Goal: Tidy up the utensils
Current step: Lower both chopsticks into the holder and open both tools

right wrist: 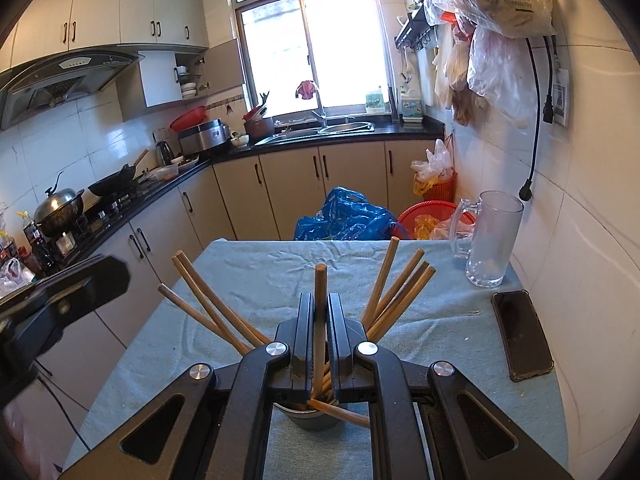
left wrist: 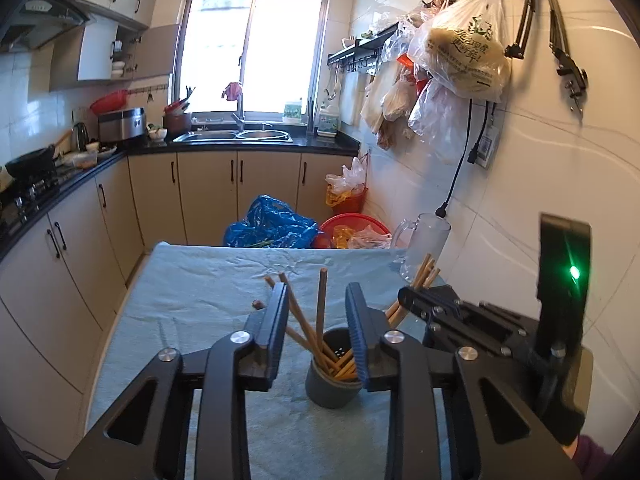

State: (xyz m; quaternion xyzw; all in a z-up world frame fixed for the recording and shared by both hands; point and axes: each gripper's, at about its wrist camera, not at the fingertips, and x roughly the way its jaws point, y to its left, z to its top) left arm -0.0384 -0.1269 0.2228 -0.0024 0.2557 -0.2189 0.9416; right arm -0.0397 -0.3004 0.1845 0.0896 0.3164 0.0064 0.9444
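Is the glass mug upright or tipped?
Upright. The mug stands on its base on the cloth, mouth up, looking empty.

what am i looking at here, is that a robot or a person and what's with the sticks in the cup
No robot: a person holds a hand-held gripper in each hand, each with a camera looking along its fingers. The left one's picture shows its left hand-held gripper open over a grey cup of wooden chopsticks. The right one's picture shows the right hand-held gripper shut on one upright chopstick above the cup. On the blue cloth also sit a glass mug and a phone.
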